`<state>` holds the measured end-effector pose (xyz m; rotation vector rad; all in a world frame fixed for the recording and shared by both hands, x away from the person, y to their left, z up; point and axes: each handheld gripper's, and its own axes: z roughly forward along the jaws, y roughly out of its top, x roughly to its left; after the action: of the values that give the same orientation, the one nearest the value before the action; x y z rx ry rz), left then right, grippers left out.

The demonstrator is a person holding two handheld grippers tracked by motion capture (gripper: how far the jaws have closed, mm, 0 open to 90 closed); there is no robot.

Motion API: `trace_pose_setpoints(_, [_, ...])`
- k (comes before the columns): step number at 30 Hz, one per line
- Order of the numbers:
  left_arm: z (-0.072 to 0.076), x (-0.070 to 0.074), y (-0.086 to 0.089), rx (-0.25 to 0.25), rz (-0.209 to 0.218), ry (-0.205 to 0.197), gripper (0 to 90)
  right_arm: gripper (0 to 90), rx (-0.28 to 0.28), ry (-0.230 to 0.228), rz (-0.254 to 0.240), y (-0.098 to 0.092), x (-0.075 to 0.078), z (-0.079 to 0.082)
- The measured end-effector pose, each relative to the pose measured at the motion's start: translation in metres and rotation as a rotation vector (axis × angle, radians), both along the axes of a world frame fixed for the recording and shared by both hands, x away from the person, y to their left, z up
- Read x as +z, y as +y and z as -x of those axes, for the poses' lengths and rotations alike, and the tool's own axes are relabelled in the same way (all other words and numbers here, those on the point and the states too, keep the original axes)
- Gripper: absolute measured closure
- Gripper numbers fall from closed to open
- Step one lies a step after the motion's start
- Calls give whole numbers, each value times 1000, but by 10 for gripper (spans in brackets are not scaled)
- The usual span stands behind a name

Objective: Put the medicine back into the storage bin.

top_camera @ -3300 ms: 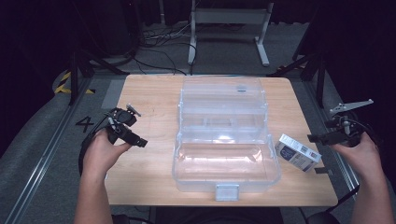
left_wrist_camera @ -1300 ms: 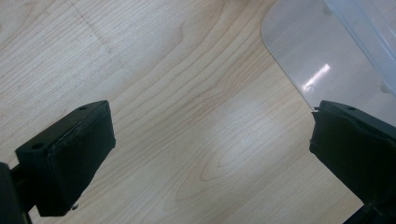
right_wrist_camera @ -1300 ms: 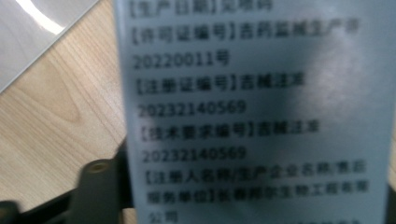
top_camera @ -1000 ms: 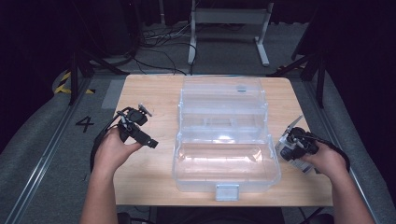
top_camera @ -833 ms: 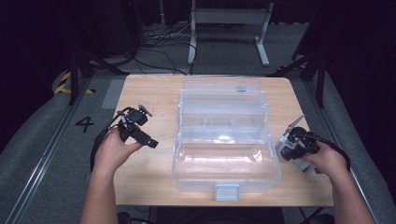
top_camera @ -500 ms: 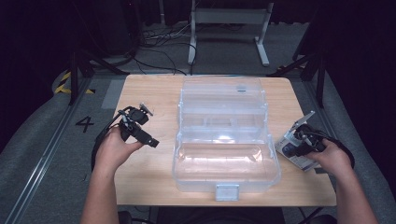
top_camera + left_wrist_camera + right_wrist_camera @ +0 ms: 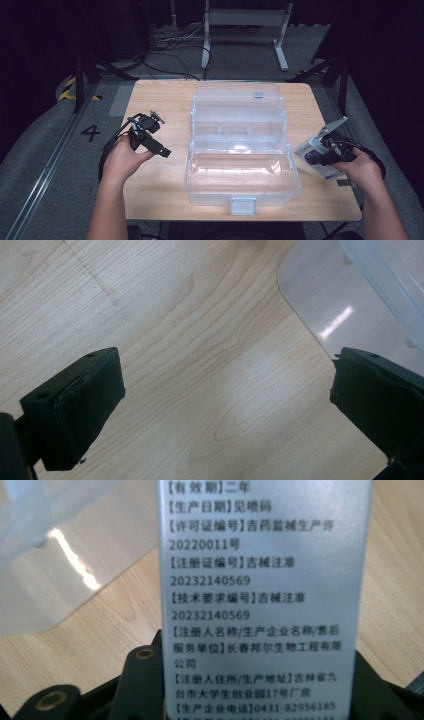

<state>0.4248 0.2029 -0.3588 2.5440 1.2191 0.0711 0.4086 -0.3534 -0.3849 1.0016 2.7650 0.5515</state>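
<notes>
Right gripper point(image 7: 327, 152) holds a small box point(image 7: 315, 155) beside the clear case point(image 7: 242, 145).

The right gripper's jaws are clamped on the box, lifted just off the table point(image 7: 165, 95) at the case's right side; printed text on the box faces the right gripper view. The left gripper point(image 7: 150, 140) hovers over bare wood left of the case, jaws wide apart, nothing between them.

The open case point(image 7: 243, 150) sits mid-table point(image 7: 160, 100) (left tongs point(image 7: 161, 150) beside it), the box point(image 7: 316, 156) at its right.
</notes>
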Motion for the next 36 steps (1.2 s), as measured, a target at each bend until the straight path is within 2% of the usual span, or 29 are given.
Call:
trace_pose_setpoints(2, [1,0,0,7,5,0,9,568,1,-6,-9,0,3,1])
trace_pose_setpoints(4, [1,0,1,4,-9,-10,9,568,2,-21,-25,-1,10,3])
trace_pose_setpoints(6, [2,-1,1,4,0,3,10,568,4,-37,-33,-2,16,5])
trace_pose_setpoints(9, [2,-1,2,3,-4,0,10,568,1,-52,-52,-4,23,7])
trace_pose_setpoints(20, [4,-1,3,9,5,6,11,568,18,-80,-64,0,42,14])
trace_pose_setpoints(24, [4,-1,2,4,4,5,11,568,35,-87,-58,6,52,19])
trace_pose_setpoints(30, [5,-1,2,5,9,11,11,568,97,-114,-61,22,75,29])
trace_pose_setpoints(36, [5,-1,2,6,13,10,12,568,136,-131,-62,36,90,38])
